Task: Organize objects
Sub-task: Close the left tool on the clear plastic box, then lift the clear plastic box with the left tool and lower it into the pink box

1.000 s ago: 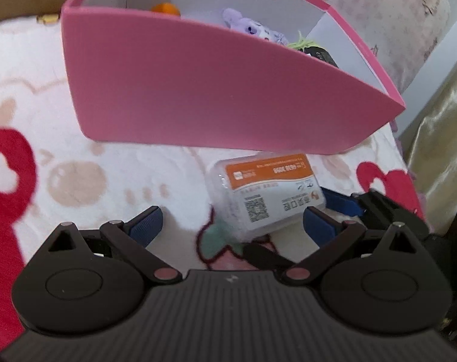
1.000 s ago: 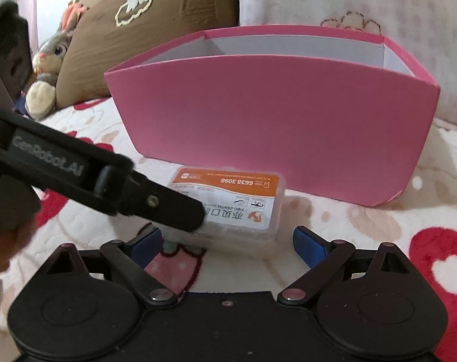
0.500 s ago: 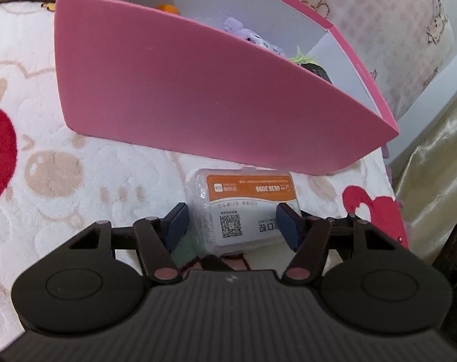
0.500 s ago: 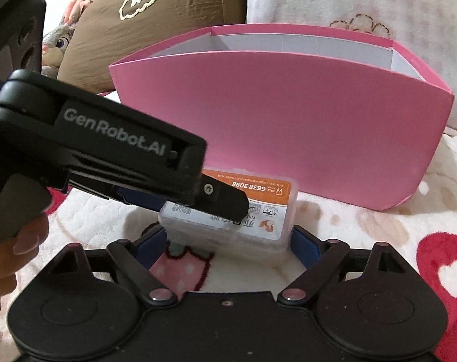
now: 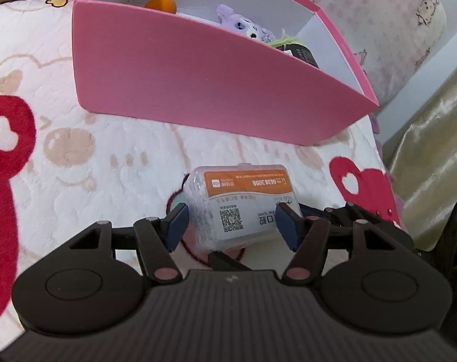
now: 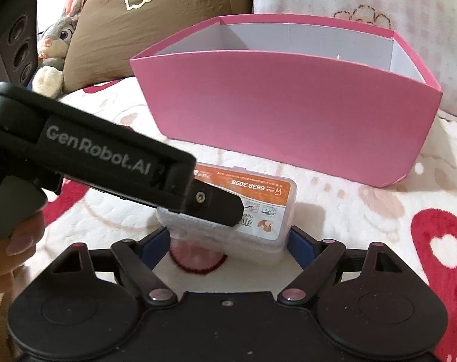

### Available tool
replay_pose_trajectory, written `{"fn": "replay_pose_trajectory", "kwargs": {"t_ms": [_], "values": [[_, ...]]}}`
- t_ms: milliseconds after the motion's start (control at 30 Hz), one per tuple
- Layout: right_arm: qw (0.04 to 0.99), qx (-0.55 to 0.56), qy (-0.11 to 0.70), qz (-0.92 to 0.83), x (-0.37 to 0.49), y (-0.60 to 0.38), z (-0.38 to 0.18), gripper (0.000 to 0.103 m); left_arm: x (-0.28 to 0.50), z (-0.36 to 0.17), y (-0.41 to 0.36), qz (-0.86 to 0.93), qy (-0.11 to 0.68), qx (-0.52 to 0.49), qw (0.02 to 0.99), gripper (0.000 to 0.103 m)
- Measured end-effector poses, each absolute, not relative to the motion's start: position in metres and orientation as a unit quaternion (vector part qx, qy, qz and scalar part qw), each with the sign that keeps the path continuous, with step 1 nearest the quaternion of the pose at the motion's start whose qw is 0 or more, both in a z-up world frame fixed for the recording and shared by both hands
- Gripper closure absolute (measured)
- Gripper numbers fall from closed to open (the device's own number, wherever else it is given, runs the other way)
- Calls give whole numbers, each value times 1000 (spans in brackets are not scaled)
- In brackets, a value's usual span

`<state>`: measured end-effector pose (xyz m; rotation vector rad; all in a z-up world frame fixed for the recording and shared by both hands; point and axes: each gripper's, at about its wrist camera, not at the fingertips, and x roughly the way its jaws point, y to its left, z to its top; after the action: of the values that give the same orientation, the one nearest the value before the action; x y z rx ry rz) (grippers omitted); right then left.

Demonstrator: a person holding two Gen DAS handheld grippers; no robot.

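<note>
Holding the small plastic box [image 5: 243, 208] between both my grippers, left gripper [image 5: 231, 223] and right gripper [image 6: 228, 241] each pinching its sides just above the blanket [image 5: 108, 157], I next must lift it into the pink bin [image 5: 198, 81].

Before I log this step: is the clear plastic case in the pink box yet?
Out. The clear plastic case lies on the blanket before the pink box.

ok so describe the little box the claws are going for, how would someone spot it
Find the big pink box on the heart-print blanket. In front of it lies a small clear plastic case, between both claws. Its orange-and-white label with a QR code sets it apart.
</note>
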<state>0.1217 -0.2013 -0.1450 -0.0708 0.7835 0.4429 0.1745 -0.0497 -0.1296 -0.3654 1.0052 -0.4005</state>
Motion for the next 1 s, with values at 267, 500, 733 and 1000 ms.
{"fn": "replay_pose_trajectory", "kwargs": {"t_ms": [267,500,733,1000], "values": [[901,-30,378,212,113,-197,-116,25,158,-102,-39,-204,468,-165,844,41],[905,-47,369,209,103,-185,-89,33,143,-76,-34,-213,470,-148,844,41],[906,-55,366,205,77,-183,-61,33,126,-43,-33,-226,471,-123,844,41],[909,-77,355,203,53,-186,-19,33,107,-6,-30,-248,448,-114,851,41]]}}
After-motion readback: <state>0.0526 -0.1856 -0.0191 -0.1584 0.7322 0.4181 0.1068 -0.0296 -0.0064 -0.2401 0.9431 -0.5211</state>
